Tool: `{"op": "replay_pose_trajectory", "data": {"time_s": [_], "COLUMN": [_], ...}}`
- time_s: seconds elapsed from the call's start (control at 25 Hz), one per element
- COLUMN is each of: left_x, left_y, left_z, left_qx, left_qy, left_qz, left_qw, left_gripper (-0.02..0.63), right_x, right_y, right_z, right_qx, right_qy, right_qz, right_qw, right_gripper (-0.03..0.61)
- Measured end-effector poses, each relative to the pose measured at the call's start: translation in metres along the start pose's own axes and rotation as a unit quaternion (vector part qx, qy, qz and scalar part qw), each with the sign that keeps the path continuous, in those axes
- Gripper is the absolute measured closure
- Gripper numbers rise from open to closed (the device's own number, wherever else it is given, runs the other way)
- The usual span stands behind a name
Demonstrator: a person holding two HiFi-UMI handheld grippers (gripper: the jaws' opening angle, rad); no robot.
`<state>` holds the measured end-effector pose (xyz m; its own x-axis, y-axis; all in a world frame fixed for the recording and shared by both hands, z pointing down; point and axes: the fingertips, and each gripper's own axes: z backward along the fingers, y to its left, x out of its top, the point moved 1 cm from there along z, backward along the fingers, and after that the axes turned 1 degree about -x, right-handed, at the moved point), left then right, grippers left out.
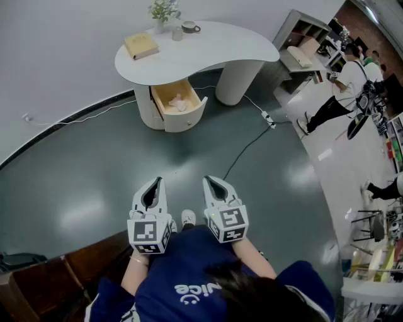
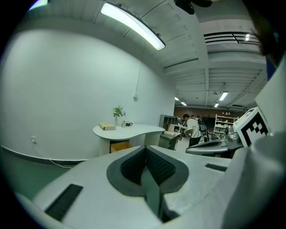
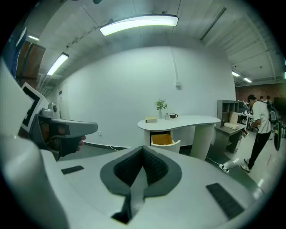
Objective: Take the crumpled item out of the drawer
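Holding both tools low at 6 o'clock of the head view, side by side w/ a small gap. The left gripper (image 1: 153, 182) has its jaws pressed together, nothing btwn them. The right gripper (image 1: 213, 181) is likewise closed tight and empty. Both point twd 12 o'clock, at the white kidney-shaped desk (image 1: 208, 53), well apart from it across the dark grey-green glossy floor (image 1: 82, 188). Under the desktop, the curved-front white drawer (image 1: 189, 117) w/ tan inside stands pulled open. The pale crumpled item (image 1: 178, 102) lies inside it, approx. mid-drawer, untouched. On the desktop: tan book (image 1: 141, 45) at the 9 o'clock end; small green potted plant (image 1: 164, 9) and dark-rimmed mug (image 1: 188, 27) at the 12 o'clock edge. A black cable (image 1: 249, 146) lies on the floor at 1 o'clock of the grippers. A person in a white top (image 1: 345, 78) stands far off at 2 o'clock.
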<state>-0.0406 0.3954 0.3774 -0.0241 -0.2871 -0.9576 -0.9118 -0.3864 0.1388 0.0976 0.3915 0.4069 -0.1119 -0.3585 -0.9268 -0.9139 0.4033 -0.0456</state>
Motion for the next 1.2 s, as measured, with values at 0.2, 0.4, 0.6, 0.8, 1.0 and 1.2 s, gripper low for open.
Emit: {"op": "replay_pose_trajectory", "data": {"time_s": [0.2, 0.4, 0.6, 0.8, 1.0, 1.2], "left_x": [0.002, -0.001, -0.002, -0.002, -0.006, 0.000], "left_y": [0.001, -0.002, -0.010, -0.025, -0.027, -0.022], "left_z": [-0.002, -0.007, -0.027, -0.049, -0.062, -0.082], "left_qx": [0.000, 0.001, 0.002, -0.003, -0.004, -0.012], "left_qy": [0.000, 0.004, 0.003, 0.005, 0.015, 0.015], "left_qz": [-0.003, -0.003, -0.002, -0.010, -0.006, -0.009], "left_qw": [1.0000, 1.0000, 1.0000, 0.9999, 0.9999, 0.9998], "left_gripper": [0.609, 0.609, 0.609, 0.609, 0.609, 0.609], "right_x": [-0.001, -0.007, -0.011, -0.014, -0.015, -0.015], "right_y": [0.001, -0.002, -0.020, -0.046, -0.058, -0.066], "right_z": [-0.005, -0.008, -0.014, -0.019, -0.023, -0.039], "right_qx": [0.010, 0.026, 0.029, 0.029, 0.028, 0.036], "right_qy": [0.005, 0.010, 0.013, 0.013, 0.015, 0.022], "right_qz": [0.000, -0.015, -0.007, -0.020, -0.028, -0.039], "right_qw": [1.000, 1.000, 0.999, 0.999, 0.999, 0.998], "right_gripper": [0.572, 0.571, 0.571, 0.571, 0.571, 0.571]}}
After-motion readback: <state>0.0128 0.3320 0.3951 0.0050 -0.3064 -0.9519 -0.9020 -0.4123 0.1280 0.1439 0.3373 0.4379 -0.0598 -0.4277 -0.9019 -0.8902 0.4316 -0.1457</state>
